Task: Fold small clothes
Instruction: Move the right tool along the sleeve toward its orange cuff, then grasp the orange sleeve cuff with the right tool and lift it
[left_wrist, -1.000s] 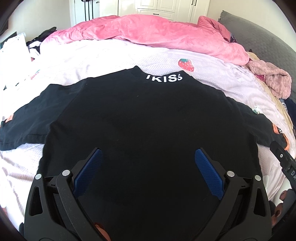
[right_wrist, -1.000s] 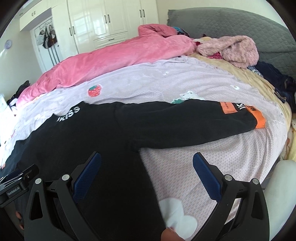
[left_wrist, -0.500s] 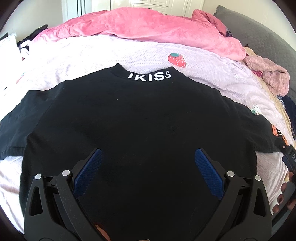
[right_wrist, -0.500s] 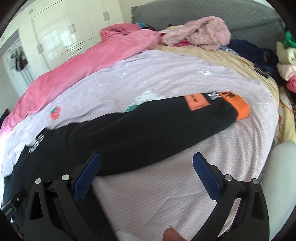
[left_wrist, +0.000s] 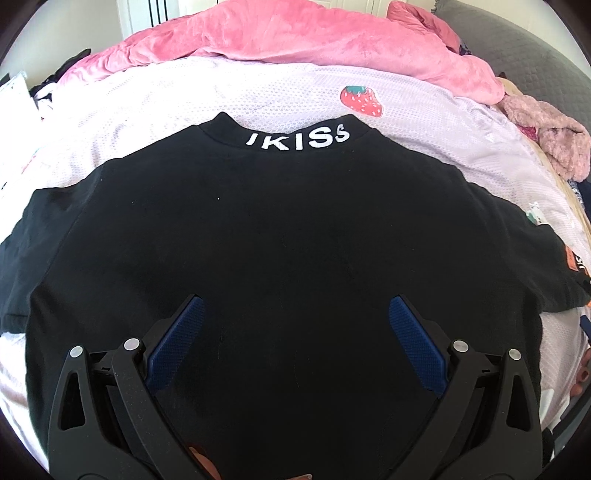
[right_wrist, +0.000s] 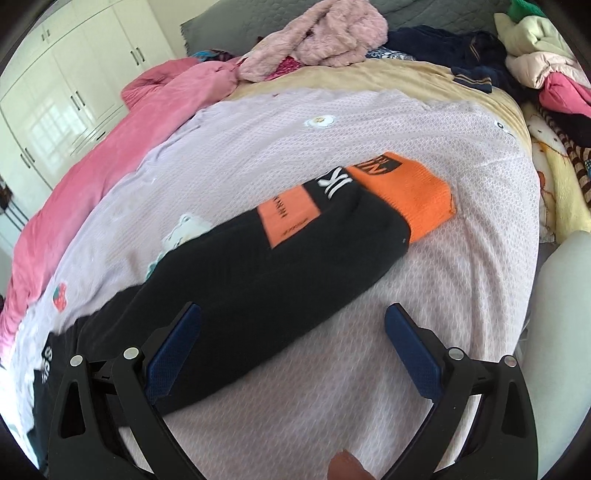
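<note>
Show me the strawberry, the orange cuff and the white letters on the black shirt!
strawberry (left_wrist: 361, 100), left wrist view, middle of the red fruit print.
orange cuff (right_wrist: 410, 192), right wrist view, middle of the sleeve end.
white letters (left_wrist: 300, 139), left wrist view, the collar's lettering.

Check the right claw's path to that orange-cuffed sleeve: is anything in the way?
Nothing visible blocks it. The right claw hangs open over the black sleeve, with only the lilac bedspread beside it. The orange cuff lies uncovered.
</note>
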